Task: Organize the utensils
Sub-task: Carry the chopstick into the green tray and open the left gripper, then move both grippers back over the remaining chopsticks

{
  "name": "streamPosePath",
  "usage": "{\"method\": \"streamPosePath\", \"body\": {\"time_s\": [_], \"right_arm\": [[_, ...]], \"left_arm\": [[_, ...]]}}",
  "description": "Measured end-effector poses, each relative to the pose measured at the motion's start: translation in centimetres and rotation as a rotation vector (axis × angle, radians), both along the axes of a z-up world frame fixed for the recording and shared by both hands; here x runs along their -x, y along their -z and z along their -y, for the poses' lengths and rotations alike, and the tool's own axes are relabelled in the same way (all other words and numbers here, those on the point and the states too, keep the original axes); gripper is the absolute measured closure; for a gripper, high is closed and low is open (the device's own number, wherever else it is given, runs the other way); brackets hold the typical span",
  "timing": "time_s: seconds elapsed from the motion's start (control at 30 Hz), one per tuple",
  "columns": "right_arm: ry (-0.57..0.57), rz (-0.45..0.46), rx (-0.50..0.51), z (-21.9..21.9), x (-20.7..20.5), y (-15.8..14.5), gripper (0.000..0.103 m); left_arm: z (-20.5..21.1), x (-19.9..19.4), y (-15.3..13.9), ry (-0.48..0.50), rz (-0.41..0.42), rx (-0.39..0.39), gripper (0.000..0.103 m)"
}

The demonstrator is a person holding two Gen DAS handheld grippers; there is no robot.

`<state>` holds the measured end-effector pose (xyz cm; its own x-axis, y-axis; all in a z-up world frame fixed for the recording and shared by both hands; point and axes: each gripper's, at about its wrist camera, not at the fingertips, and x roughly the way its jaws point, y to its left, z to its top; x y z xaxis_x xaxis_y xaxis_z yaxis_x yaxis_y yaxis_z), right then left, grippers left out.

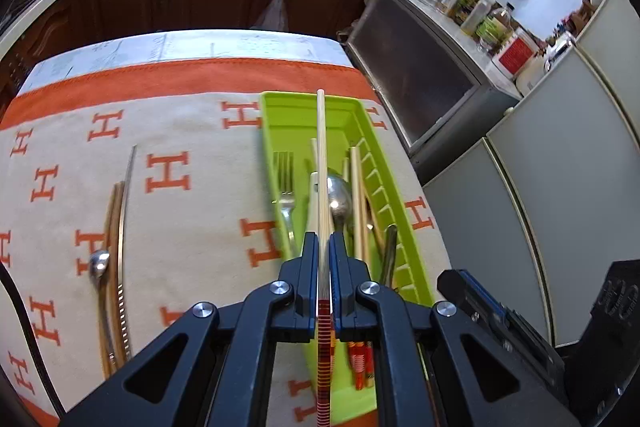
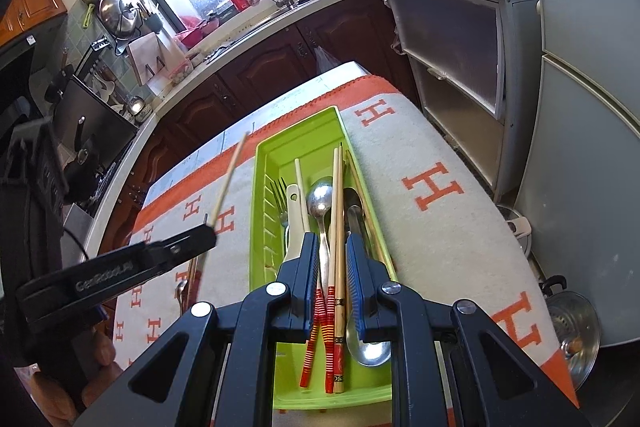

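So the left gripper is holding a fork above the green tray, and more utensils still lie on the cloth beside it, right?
Not a fork. The left gripper is shut on a single chopstick, as the left wrist view shows; the fork already lies in the green tray. The rest holds: a spoon and more chopsticks still lie on the cloth beside it.

The long green plastic tray [image 1: 352,115] sits on the white cloth with orange H letters [image 1: 180,131]. A silver metal fork [image 1: 285,183] and a silver metal spoon [image 1: 340,197] lie in it. Left of the tray, brown wooden chopsticks [image 1: 112,227] lie on the cloth.
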<state>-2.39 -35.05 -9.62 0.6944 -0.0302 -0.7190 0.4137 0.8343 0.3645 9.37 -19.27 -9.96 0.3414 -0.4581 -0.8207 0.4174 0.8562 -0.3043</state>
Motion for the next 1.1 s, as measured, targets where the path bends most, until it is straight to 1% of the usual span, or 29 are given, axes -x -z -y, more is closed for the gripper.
{"method": "streamPosePath", "body": {"time_s": [0.17,0.2,0.27,0.3,0.33,0.37,0.43,0.5,0.57,0.67,0.77,0.9,1.07,1.1], "right_arm": [[0.016,0.0,0.003,0.3,0.7,-0.3,0.088],[0.019,0.001,0.003,0.4,0.9,-0.3,0.088],[0.023,0.001,0.002,0.5,1.0,-0.4,0.088],[0.021,-0.001,0.003,0.6,1.1,-0.4,0.088],[0.019,-0.003,0.004,0.6,1.1,-0.4,0.088],[0.017,-0.004,0.004,0.5,1.0,-0.3,0.088],[0.005,-0.008,0.003,0.1,0.8,-0.4,0.088],[-0.006,-0.013,0.007,-0.4,0.7,-0.3,0.088],[-0.02,-0.018,0.01,-1.0,0.4,-0.3,0.088],[-0.045,-0.026,0.015,-2.1,0.2,-0.3,0.088],[-0.076,-0.037,0.028,-3.4,0.0,-0.3,0.088],[-0.123,-0.056,0.048,-5.6,-0.4,-0.3,0.088],[-0.179,-0.077,0.076,-8.5,-1.3,-0.4,0.088],[-0.193,-0.082,0.083,-9.2,-1.5,-0.5,0.088]], "left_arm": [[3.2,0.0,1.9,0.059,-0.014,-0.063,0.099],[3.2,0.2,2.0,0.061,-0.015,-0.067,0.097],[2.8,0.6,1.7,0.061,-0.01,-0.056,0.089],[2.6,0.8,1.4,0.063,0.004,-0.054,0.082],[2.1,1.1,1.0,0.058,0.028,-0.058,0.076],[1.6,1.4,0.5,0.051,0.056,-0.065,0.073],[0.4,1.9,-0.3,0.043,0.097,-0.076,0.058],[-1.0,2.4,-0.9,0.027,0.137,-0.097,0.054],[-2.4,2.8,-1.1,0.017,0.157,-0.128,0.053],[-4.7,3.1,-1.0,-0.006,0.155,-0.158,0.05],[-7.4,3.6,-0.8,-0.044,0.161,-0.174,0.044],[-10.7,4.0,-0.4,-0.093,0.16,-0.178,0.041],[-15.5,3.6,0.3,-0.182,0.118,-0.156,0.041],[-15.9,3.5,0.5,-0.191,0.113,-0.156,0.041]]}}
